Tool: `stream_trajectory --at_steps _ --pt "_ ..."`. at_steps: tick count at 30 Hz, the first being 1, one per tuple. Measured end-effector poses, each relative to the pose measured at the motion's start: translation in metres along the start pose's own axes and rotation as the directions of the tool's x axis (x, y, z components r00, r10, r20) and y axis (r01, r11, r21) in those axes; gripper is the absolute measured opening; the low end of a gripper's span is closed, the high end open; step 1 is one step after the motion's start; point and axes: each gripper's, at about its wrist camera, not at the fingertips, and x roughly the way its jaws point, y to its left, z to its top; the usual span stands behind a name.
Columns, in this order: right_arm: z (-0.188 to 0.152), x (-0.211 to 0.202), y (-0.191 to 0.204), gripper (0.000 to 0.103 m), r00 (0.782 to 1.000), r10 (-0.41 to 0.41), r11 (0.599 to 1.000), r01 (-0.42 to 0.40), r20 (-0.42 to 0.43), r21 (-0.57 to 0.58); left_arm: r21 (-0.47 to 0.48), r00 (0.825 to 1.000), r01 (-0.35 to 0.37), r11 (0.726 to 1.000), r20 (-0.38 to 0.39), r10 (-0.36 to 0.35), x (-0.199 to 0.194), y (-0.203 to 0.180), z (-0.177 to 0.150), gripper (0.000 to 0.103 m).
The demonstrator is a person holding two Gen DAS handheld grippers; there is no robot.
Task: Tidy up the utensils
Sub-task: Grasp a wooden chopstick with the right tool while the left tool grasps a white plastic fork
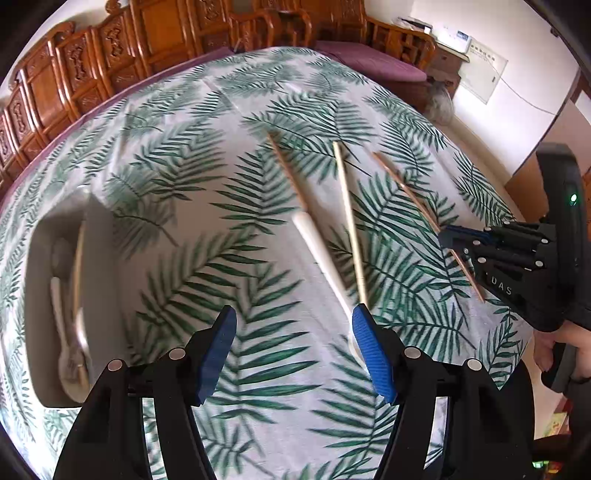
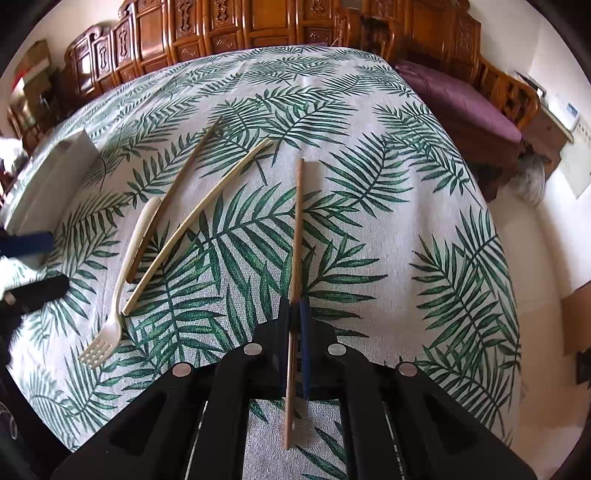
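Green-leaf printed cloth (image 2: 369, 236) covers the whole table, with carved wooden cabinets (image 2: 221, 33) along its far edge and a purple cushioned bench (image 2: 461, 99) off its far right corner.

White tray (image 1: 48, 258) sits near the table's left edge; inside it lie a pale chopstick, a white utensil and what looks like a metal one, blurred.

Right gripper (image 2: 294, 314): jaws pressed together, pinching 1 brown chopstick (image 2: 297, 229) between the pads. The stick runs from behind the pads out toward the table's far edge; whether its far end touches the cloth I cannot tell. The left view shows the same stick (image 1: 406, 186) angled across the right part of the table.

Left gripper (image 1: 293, 350): jaws spread wide, nothing between the blue pads (image 1: 373, 354), above the cloth near the front edge.

Loose on the cloth, mid-table, left of the held stick:
- 1 cream chopstick (image 2: 199, 229)
- 1 darker brown chopstick (image 2: 173, 195), its near end lying against the fork's handle
- 1 white plastic fork (image 2: 122, 280), tines toward the front edge
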Motion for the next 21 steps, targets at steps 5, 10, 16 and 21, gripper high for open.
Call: stream_trajectory --at_steps 5,10,16,21 --pt "0.001 0.000 -0.001 0.006 1.000 0.003 1.000 -0.003 0.002 0.002 0.011 1.000 0.011 1.000 -0.020 -0.010 0.015 -0.016 0.003 0.062" --pt "0.001 0.000 -0.003 0.006 1.000 0.013 1.000 -0.013 0.004 0.014 0.025 0.999 -0.004 1.000 -0.041 0.005 0.026 -0.023 0.005 0.055" --pt "0.001 0.000 -0.003 0.006 1.000 0.015 1.000 -0.015 0.001 0.019 0.013 0.998 0.006 1.000 -0.063 -0.005 0.034 -0.025 0.007 0.037" --pt "0.001 0.000 -0.004 0.006 1.000 0.019 1.000 -0.019 0.000 0.024 0.006 0.997 0.012 1.000 -0.071 -0.011 0.035 -0.026 0.007 0.026"
